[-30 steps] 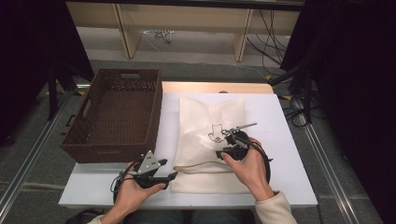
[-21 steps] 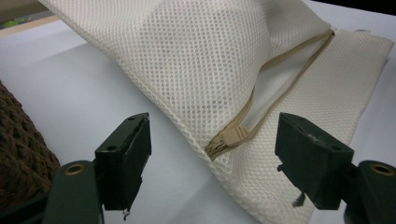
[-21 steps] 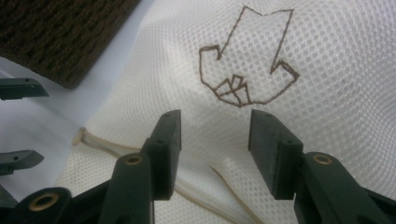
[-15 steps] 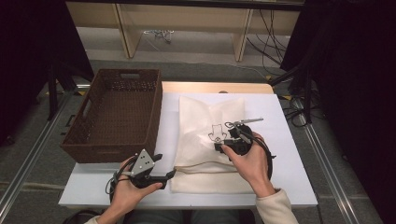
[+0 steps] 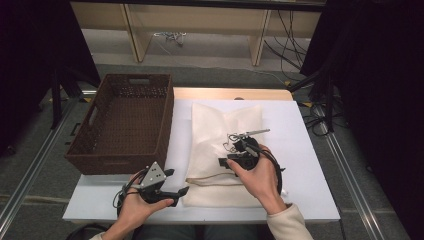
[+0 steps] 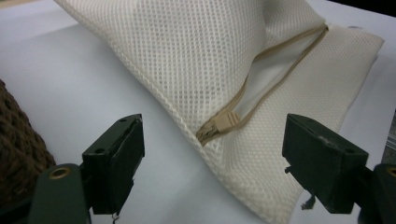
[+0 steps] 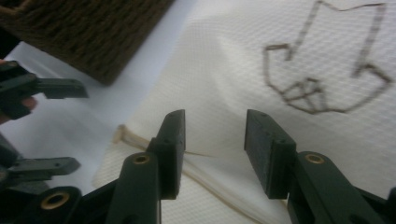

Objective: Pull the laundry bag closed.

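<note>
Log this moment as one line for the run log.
left tongs: open, just opened, facing zipper pull | right tongs: open above cream mesh zipper bag | brown woven basket: beside bag

Your mesh bag (image 6: pixel 201 60) is cream cloth, an open net weave, matt, with a tan woven zipper tape (image 6: pixel 275 70) and a small beige plastic-looking pull (image 6: pixel 226 122). A thin brown line motif (image 7: pixel 322 70) sits on its face. Your basket (image 5: pixel 125 125) is dark brown wicker, coarse and rough. Your table top (image 5: pixel 305 145) reads smooth, white, faintly sheened. Your 2 gripper jaw sets look like dark matt plastic with brass-coloured rivets (image 7: pixel 140 159).
</note>
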Available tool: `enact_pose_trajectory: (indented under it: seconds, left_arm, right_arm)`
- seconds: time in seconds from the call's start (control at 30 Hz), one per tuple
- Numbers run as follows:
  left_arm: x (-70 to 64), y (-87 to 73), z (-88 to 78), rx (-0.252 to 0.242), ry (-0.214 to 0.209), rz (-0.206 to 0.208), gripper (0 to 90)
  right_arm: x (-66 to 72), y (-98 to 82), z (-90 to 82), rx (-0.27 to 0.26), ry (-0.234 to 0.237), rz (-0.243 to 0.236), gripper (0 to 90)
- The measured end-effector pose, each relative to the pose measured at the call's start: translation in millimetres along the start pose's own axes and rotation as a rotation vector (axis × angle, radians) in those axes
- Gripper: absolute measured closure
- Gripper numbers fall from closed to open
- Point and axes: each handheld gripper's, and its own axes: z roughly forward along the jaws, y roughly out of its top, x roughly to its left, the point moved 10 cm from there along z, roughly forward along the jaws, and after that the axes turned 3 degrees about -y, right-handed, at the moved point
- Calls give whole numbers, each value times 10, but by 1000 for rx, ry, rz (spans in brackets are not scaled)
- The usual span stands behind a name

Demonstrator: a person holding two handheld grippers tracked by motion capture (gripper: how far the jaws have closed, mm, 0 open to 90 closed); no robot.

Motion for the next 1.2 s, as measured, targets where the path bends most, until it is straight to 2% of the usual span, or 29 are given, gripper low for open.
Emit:
enact_pose_trajectory:
  seconds: [0.03, 0.1, 0.13, 0.17, 0.2, 0.23, 0.27, 0.3, 0.33, 0.37, 0.43, 0.47, 0.5, 0.53, 0.57, 0.63, 0.67, 0.73, 0.8, 0.83, 0.87, 0.93, 0.97, 1.07, 1.1, 1.13, 1.17, 1.2]
  left_arm:
    - [7, -28, -6, 11, 5, -12, 208]
    - [18, -49, -7, 21, 2, -5, 211]
    - [-1, -63, -2, 23, 2, -35, 213]
    - [-7, -52, 4, 14, -7, -23, 216]
    - [-7, -52, 4, 14, -7, -23, 218]
    - [-25, -57, 11, 15, -10, -47, 218]
    - [-2, -68, 3, 32, -10, -24, 225]
    - [-17, -75, 8, 33, -21, -47, 229]
    - [-17, -75, 8, 33, -21, -47, 238]
    - [-5, -87, 13, 42, -17, -52, 244]
    - [-8, -75, 35, 32, -31, -31, 251]
    - [-12, -79, 39, 37, -31, -27, 252]
    - [-28, -91, 39, 49, -30, -45, 254]
    - [-43, -99, 50, 53, -41, -45, 254]
    - [-37, -100, 58, 52, -40, -27, 255]
    - [-63, -119, 67, 62, -48, -56, 255]
    - [-50, -124, 64, 69, -44, -26, 254]
    - [-62, -121, 72, 62, -47, -29, 254]
    - [-66, -133, 70, 68, -44, -41, 251]
    - [-65, -136, 67, 67, -45, -41, 250]
    - [-56, -134, 64, 65, -47, -22, 248]
    - [-64, -138, 56, 74, -54, -28, 246]
    - [-71, -134, 60, 62, -58, -35, 246]
    - [-72, -150, 48, 74, -51, -42, 244]
    - [-61, -144, 50, 75, -58, -7, 242]
    - [-61, -144, 50, 75, -58, -7, 240]
    - [-81, -159, 53, 79, -59, -41, 240]
    - [-57, -167, 51, 81, -47, -19, 240]
  right_arm:
    - [15, 10, 20, -9, 8, -35, 608]
    - [96, -13, 72, 10, 37, -47, 623]
    - [128, -29, 111, 19, 38, -49, 636]
    - [192, -64, 166, 41, 44, -28, 648]
    - [192, -64, 166, 41, 44, -28, 648]
    - [212, -76, 182, 48, 55, -39, 658]
    - [312, -107, 230, 75, 88, -34, 677]
    - [336, -111, 246, 79, 99, -40, 679]
    - [362, -117, 262, 86, 94, -30, 684]
    - [388, -126, 294, 97, 108, -42, 689]
    - [454, -146, 333, 121, 122, -30, 691]
    - [452, -148, 356, 123, 120, -38, 692]
    - [477, -153, 379, 127, 134, -51, 694]
    - [500, -154, 392, 130, 140, -49, 694]
    - [518, -163, 398, 136, 145, -44, 695]
    - [509, -173, 411, 142, 142, -41, 695]
    - [506, -174, 412, 139, 145, -49, 695]
    - [499, -177, 409, 140, 140, -57, 694]
    - [511, -164, 410, 132, 132, -44, 693]
    - [513, -172, 412, 139, 140, -56, 693]
    - [520, -171, 424, 137, 138, -52, 693]
    - [528, -183, 428, 146, 137, -55, 692]
    - [530, -191, 449, 147, 136, -60, 692]
    - [556, -197, 470, 153, 129, -57, 693]
    - [574, -193, 476, 152, 130, -54, 695]
    - [574, -193, 476, 152, 130, -54, 695]
    - [607, -186, 494, 149, 139, -82, 700]
    - [629, -188, 502, 152, 151, -79, 701]
